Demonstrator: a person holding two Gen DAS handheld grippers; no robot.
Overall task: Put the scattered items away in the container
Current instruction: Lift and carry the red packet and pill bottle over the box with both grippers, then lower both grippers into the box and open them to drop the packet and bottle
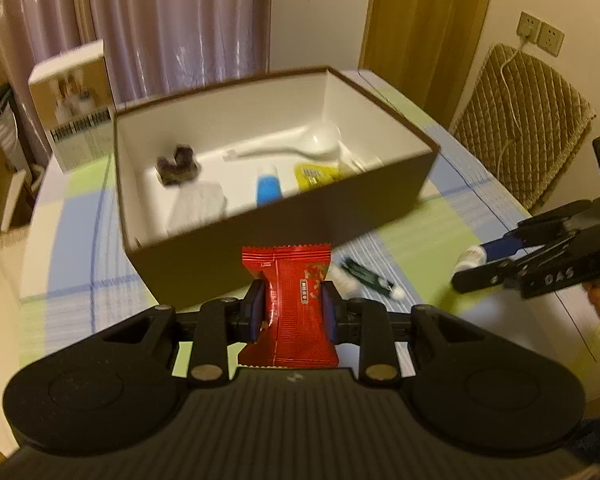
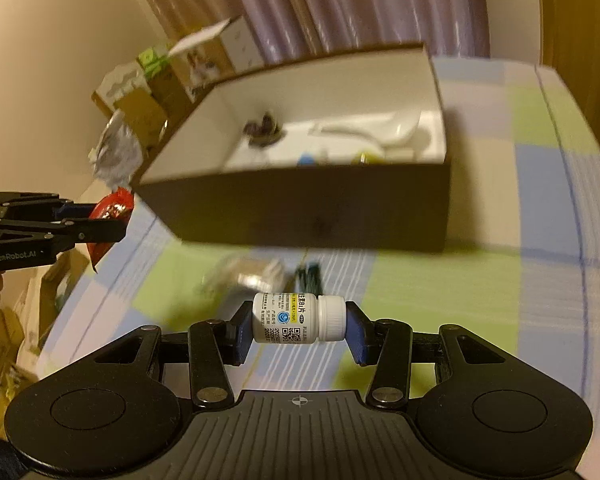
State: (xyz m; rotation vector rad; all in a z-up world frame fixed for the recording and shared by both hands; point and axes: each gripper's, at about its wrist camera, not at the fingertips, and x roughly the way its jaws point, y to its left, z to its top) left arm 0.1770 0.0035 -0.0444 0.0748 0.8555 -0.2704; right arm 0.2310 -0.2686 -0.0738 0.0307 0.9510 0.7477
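Left hand-held gripper (image 1: 294, 312) clamping red packet (image 1: 296, 304), right hand-held gripper (image 2: 300, 330) clamping pill bottle (image 2: 298, 318), box (image 1: 284, 236) holding white spoon (image 1: 300, 144)

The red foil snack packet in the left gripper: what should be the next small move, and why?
Probably carry it forward over the brown open box and release. The left gripper is shut on the red foil snack packet, which hangs short of the near wall, so it is not yet above the white inside.
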